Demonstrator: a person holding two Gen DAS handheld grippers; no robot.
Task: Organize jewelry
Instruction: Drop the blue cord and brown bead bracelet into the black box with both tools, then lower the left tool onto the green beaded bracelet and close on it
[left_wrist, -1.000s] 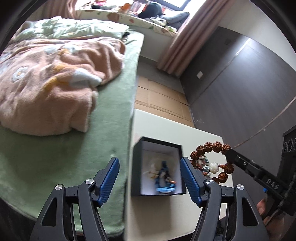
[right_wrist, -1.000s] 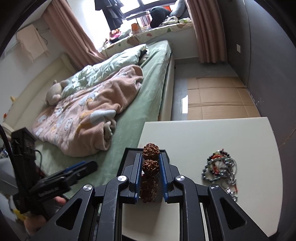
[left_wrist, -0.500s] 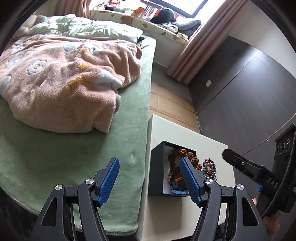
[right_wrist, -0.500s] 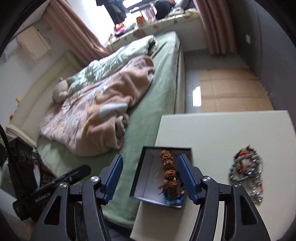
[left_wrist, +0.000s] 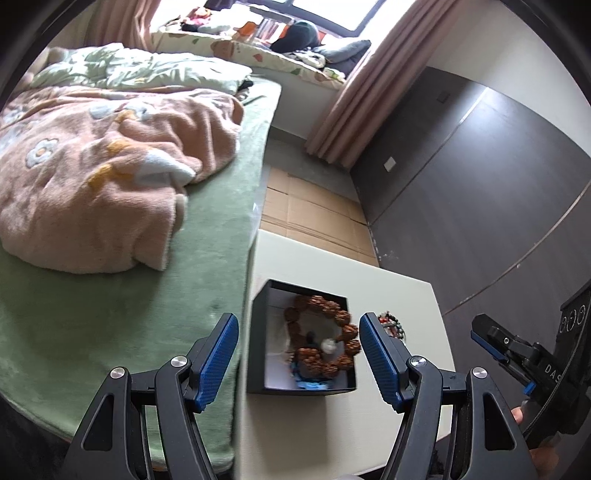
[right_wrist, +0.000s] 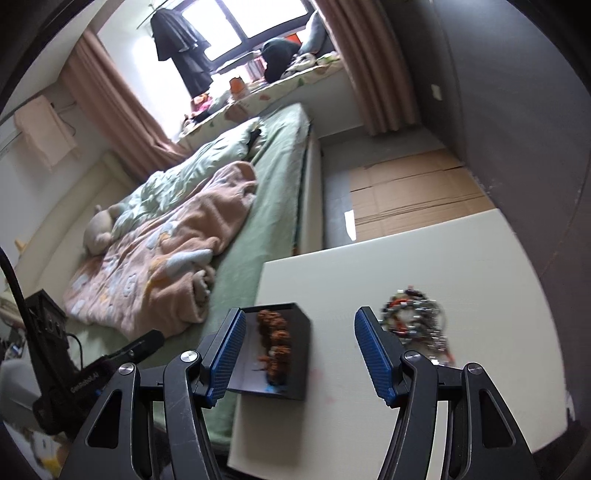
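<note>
A black jewelry box with a white lining stands at the near left edge of a cream table. A brown bead bracelet lies inside it over a blue piece. My left gripper is open and empty above the box. My right gripper is open and empty, held above the table between the box with the bracelet and a tangled pile of beaded jewelry. That pile also shows in the left wrist view.
A bed with a green cover and a pink blanket stands against the table's left side. A dark wall is on the right. Cardboard covers the floor beyond the table.
My right gripper opened and let the brown bracelet go into the box, then drew back and up. My left gripper stayed open and pulled back slightly.
</note>
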